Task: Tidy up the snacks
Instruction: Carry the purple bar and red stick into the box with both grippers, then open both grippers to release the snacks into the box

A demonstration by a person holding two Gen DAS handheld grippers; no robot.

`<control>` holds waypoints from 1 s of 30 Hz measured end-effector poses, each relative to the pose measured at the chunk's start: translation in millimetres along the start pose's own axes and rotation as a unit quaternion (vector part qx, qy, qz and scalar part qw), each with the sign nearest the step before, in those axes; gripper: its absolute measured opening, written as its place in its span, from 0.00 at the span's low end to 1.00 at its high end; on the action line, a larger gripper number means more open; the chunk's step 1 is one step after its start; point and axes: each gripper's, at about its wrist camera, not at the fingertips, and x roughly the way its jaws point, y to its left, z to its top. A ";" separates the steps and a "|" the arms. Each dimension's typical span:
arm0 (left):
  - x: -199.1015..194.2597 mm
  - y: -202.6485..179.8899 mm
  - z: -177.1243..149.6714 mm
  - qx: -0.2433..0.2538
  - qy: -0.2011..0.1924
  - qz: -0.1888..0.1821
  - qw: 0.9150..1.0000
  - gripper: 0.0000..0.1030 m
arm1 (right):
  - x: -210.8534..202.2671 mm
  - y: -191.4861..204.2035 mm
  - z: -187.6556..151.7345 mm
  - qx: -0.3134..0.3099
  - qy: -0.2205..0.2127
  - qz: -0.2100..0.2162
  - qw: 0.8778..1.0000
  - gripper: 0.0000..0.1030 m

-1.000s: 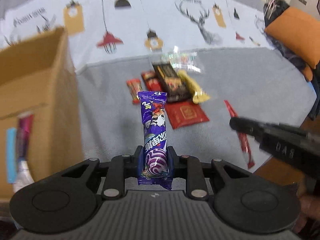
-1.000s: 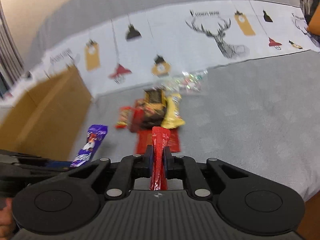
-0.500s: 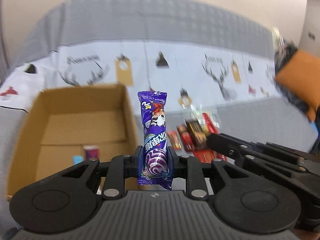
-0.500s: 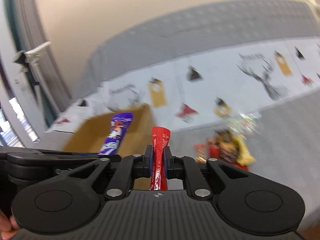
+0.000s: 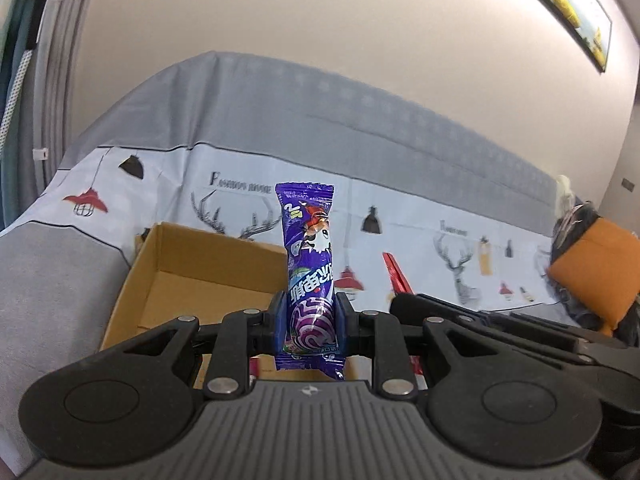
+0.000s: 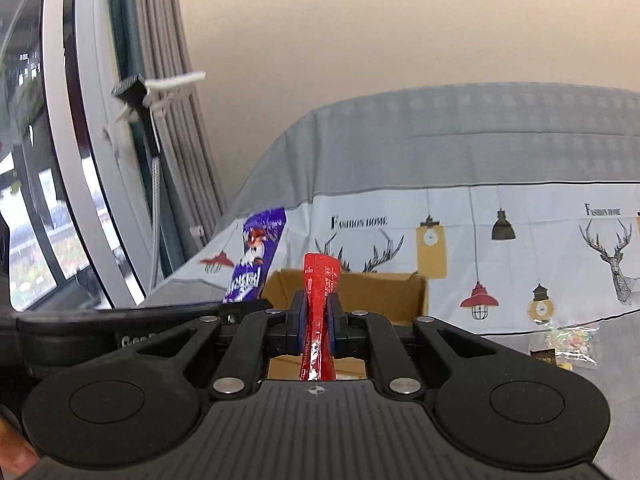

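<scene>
My left gripper [image 5: 310, 322] is shut on a purple candy packet [image 5: 309, 264] that stands upright between the fingers. An open cardboard box [image 5: 192, 280] sits just beyond and below it on the grey sofa. My right gripper [image 6: 317, 322] is shut on a thin red snack stick [image 6: 318, 312], also upright, with the box [image 6: 376, 292] right behind it. The right gripper and its red stick [image 5: 394, 274] show to the right in the left wrist view. The purple packet [image 6: 256, 260] shows to the left in the right wrist view.
A few loose snack packets [image 6: 568, 344] lie on the grey sofa seat to the right. An orange cushion [image 5: 592, 272] sits at the far right. The printed sofa cover [image 6: 520, 240] rises behind the box. A window and curtain [image 6: 120, 160] stand to the left.
Both grippers have lifted and swung left from the snack pile to the cardboard box, each still holding its snack. The views have tilted up toward the sofa back and wall.
</scene>
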 end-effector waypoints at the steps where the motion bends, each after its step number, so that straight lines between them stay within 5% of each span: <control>1: 6.2 7.0 -3.0 -0.003 0.008 0.006 1.000 0.26 | 6.5 2.4 -1.6 -0.003 0.006 -0.002 1.000 0.10; 17: 110.2 116.5 -51.2 -0.095 0.152 0.015 0.984 0.26 | 133.9 11.3 -61.8 -0.019 0.147 -0.038 0.988 0.10; 30: 147.8 123.3 -80.6 -0.076 0.235 0.054 0.967 0.26 | 181.5 -2.7 -96.6 0.028 0.230 -0.065 0.971 0.11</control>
